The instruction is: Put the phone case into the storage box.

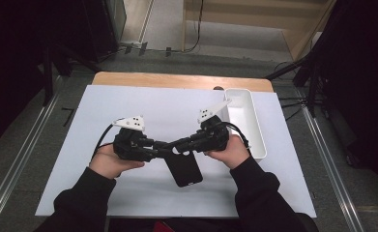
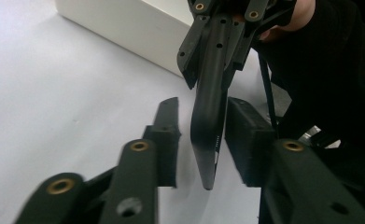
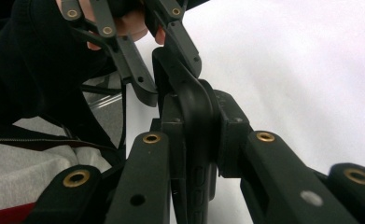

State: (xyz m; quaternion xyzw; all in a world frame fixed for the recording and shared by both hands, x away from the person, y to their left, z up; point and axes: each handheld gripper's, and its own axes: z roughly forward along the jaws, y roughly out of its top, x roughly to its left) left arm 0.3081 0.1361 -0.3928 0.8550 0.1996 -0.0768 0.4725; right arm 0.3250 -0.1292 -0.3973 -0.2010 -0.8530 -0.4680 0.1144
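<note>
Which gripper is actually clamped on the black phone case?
The right gripper: its pads press the black phone case. The left gripper straddles it with gaps either side.

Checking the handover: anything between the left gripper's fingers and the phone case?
Nothing visible. The phone case hangs edge-on in the gap between the left gripper fingers, held from above by the right gripper. Bare white table lies behind it; the white tray sits off to the side.
</note>
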